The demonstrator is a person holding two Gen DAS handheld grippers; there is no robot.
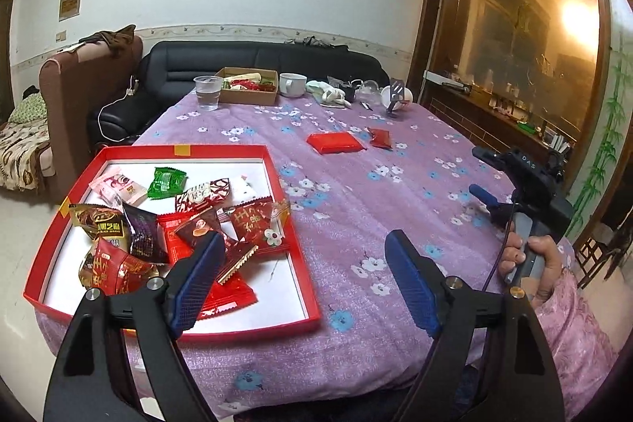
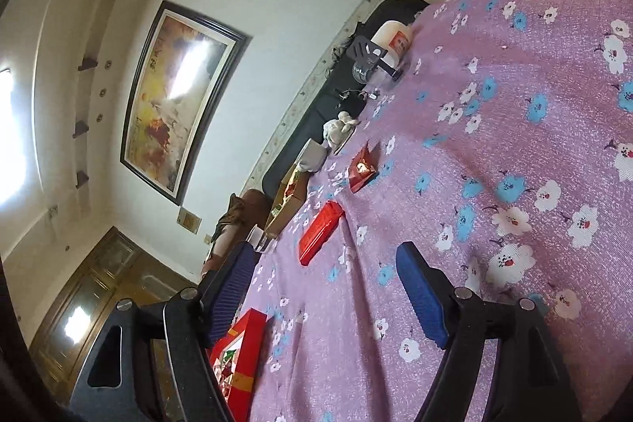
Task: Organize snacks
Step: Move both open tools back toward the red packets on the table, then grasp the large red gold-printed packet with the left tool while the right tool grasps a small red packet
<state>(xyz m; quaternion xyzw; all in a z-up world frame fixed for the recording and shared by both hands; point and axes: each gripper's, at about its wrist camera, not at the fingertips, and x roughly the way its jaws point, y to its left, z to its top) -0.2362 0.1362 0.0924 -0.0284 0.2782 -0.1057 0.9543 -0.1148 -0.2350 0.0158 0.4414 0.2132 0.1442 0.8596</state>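
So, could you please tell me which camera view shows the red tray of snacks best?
The left wrist view: the red tray lies open to the camera, with all its walls, the white floor and the wrapped snacks visible. The right wrist view is rolled sideways and catches only a corner of the tray, partly behind a finger of the tongs.

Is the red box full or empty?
Partly full: snack packets are piled in the near-left part of the red box, while its white bottom shows bare elsewhere.

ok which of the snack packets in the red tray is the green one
The green packet lies toward the far side of the red tray, between a pink packet and a red-and-white one. All the other packets there are red, brown, pink or dark.
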